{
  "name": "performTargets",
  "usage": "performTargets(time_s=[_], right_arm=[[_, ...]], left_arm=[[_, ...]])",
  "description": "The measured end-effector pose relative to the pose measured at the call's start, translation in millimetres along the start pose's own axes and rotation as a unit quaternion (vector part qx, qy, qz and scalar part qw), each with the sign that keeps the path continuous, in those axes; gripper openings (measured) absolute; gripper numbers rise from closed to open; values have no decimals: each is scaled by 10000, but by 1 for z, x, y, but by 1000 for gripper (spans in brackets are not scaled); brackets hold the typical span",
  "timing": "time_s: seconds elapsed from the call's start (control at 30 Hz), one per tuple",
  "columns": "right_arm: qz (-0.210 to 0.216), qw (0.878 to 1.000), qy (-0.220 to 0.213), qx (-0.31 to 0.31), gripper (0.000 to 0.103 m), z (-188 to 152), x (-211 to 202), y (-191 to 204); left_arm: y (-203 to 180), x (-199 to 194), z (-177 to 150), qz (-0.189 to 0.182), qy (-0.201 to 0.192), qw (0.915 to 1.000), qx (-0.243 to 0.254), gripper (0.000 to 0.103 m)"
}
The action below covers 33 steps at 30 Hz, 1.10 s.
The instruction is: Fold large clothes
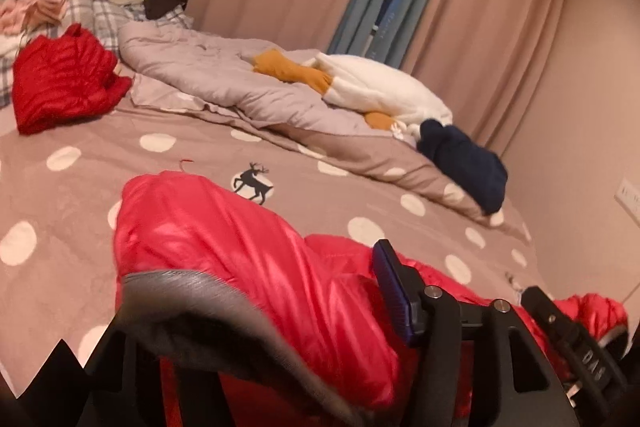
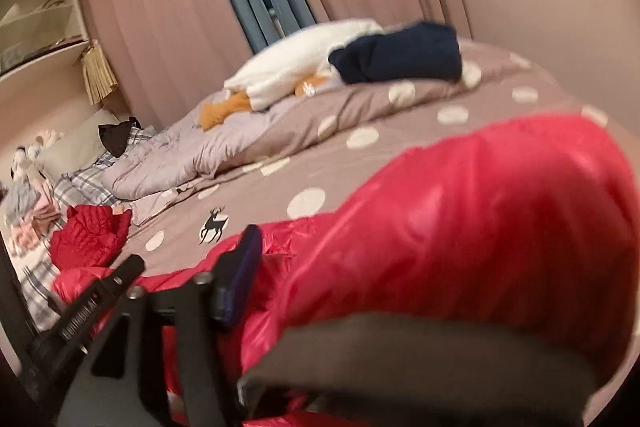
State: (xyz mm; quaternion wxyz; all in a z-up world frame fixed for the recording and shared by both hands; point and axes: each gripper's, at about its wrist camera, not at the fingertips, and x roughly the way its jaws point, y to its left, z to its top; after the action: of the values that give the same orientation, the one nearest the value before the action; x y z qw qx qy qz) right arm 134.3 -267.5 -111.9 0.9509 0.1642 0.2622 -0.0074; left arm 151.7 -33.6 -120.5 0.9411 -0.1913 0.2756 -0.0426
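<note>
A shiny red puffy jacket (image 1: 224, 235) with grey cuffs lies on the dotted bed cover (image 1: 80, 195), bunched up right in front of both grippers. In the left wrist view my left gripper (image 1: 260, 275) stands open. Its blue-padded finger (image 1: 394, 291) is bare, and the other finger is hidden under a grey cuff (image 1: 192, 291) draped over it. The right wrist view mirrors this: my right gripper (image 2: 372, 275) is open and one blue-padded finger (image 2: 240, 279) shows. The jacket (image 2: 480, 195) and its grey cuff (image 2: 420, 343) cover the other. Red cloth lies between each pair of fingers.
A folded red quilted jacket (image 1: 64, 83) sits at the far left by plaid pillows. A grey quilt (image 1: 208, 75), a white plush toy (image 1: 380, 87) and a navy garment (image 1: 464, 163) line the far side along the curtains. A wall (image 1: 580, 147) stands to the right.
</note>
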Motion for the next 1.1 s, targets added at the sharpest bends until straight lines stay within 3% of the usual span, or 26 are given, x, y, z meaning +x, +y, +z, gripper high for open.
performTargets(time_s=[0.13, 0.27, 0.33, 0.5, 0.77, 0.9, 1.0, 1.1], right_arm=[[58, 9998, -192, 40, 74, 6, -10, -2], [64, 9986, -416, 312, 89, 11, -19, -8], [-91, 9977, -621, 271, 95, 13, -27, -8], [-272, 9945, -949, 361, 103, 16, -40, -15], [-309, 9945, -907, 429, 103, 16, -39, -20], [-278, 9949, -917, 328, 103, 14, -36, -16], [-259, 9952, -941, 50, 103, 9, -14, -15], [-577, 9969, -515, -144, 103, 1, 29, -24]], left_arm=[[0, -20, 8, 168, -369, 9992, 32, 68], [0, -44, 13, 409, -1099, 9929, 211, 91], [1, -48, 14, 538, -1360, 9889, 245, 91], [10, -36, 19, 514, -1101, 9925, 130, 91], [14, -42, 16, 512, -1188, 9916, 30, 92], [14, -34, 15, 310, -1044, 9941, 9, 99], [15, -11, 9, -7, -893, 9959, 134, 99], [20, 41, -5, 342, -360, 9980, 381, 99]])
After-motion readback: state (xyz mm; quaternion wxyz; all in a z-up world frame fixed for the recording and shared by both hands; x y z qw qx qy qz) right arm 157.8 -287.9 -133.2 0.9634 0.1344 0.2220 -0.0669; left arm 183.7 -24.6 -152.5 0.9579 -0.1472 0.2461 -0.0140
